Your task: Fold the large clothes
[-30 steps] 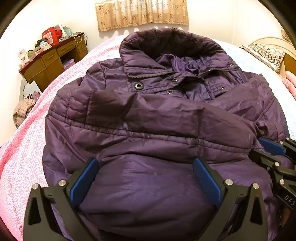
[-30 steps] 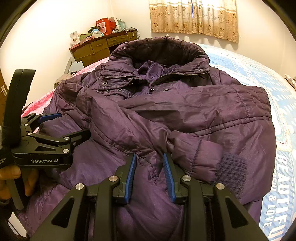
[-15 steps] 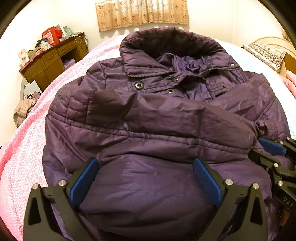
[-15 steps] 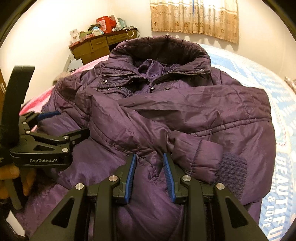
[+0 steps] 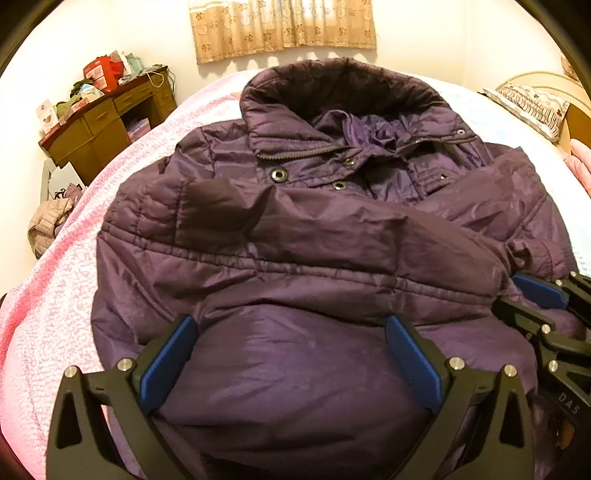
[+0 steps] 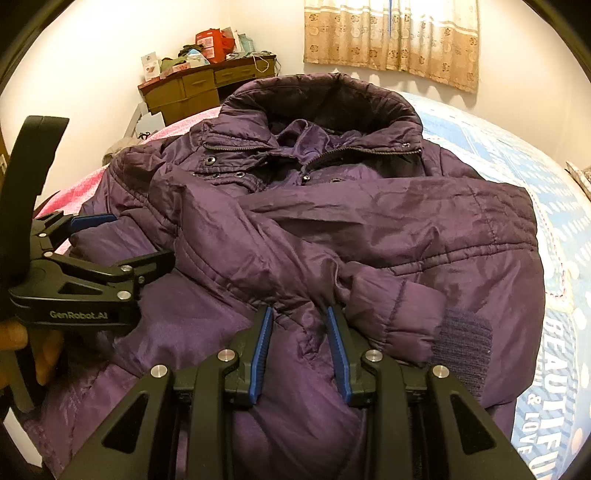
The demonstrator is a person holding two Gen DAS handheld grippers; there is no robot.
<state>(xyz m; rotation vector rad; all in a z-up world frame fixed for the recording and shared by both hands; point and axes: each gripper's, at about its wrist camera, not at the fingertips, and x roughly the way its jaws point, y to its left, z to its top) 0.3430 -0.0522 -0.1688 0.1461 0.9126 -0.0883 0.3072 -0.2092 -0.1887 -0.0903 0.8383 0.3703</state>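
Beneath a patterned curtain [image 5: 282, 27] and beside a cluttered wooden desk [image 6: 207, 86], the bed [image 5: 48, 314] carries a purple padded jacket [image 5: 314, 251] lying front up, both sleeves crossed over its chest. Over the hem, the left gripper [image 5: 290, 354] is spread wide with fabric between its fingers. The right gripper [image 6: 300, 352] stands narrowly parted beside the knit cuff [image 6: 461, 341], the fabric not clamped.
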